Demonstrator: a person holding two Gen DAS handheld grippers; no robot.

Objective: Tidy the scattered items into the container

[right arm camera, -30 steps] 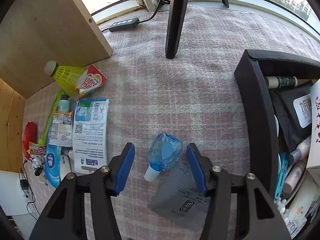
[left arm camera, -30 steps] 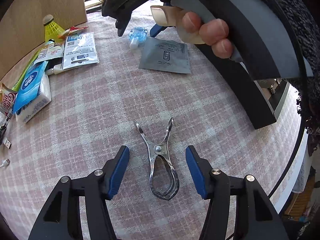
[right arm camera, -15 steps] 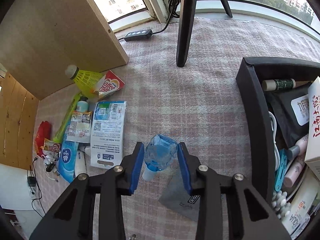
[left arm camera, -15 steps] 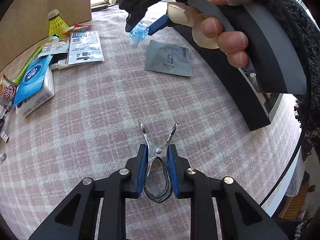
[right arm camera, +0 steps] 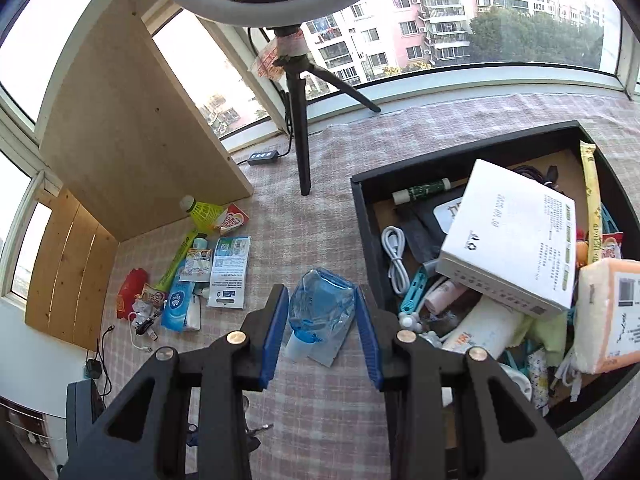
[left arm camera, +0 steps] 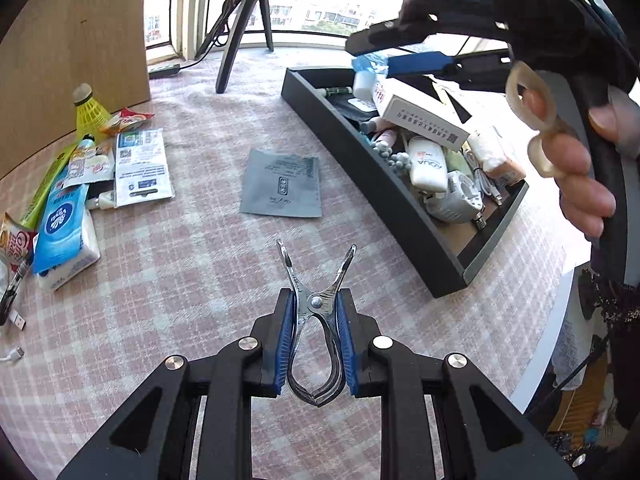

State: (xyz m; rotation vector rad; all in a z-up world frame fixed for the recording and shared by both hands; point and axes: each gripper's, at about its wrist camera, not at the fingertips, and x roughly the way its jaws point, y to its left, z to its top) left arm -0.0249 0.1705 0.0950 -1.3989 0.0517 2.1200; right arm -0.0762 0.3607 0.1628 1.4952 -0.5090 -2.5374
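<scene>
My left gripper (left arm camera: 316,340) is shut on a metal clip (left arm camera: 318,320) and holds it above the checked tablecloth. My right gripper (right arm camera: 322,316) is shut on a small blue bottle (right arm camera: 320,312) with a white cap, lifted high above the table just left of the black tray (right arm camera: 362,200). The right gripper also shows in the left wrist view (left arm camera: 400,60) over the tray's (left arm camera: 384,184) far end, with the bottle (left arm camera: 370,68) in it. The tray holds a white box (right arm camera: 508,236), tubes, cables and other items.
A grey sachet (left arm camera: 282,184) lies mid-table. At the left lie a tissue pack (left arm camera: 64,232), paper packets (left arm camera: 140,168), a yellow shuttlecock (left arm camera: 90,108) and cables. A tripod (right arm camera: 300,128) and a wooden board (right arm camera: 132,128) stand at the back.
Both grippers have risen from the table with their objects. The right one has carried the blue bottle up and toward the tray; the left has lifted the clip.
</scene>
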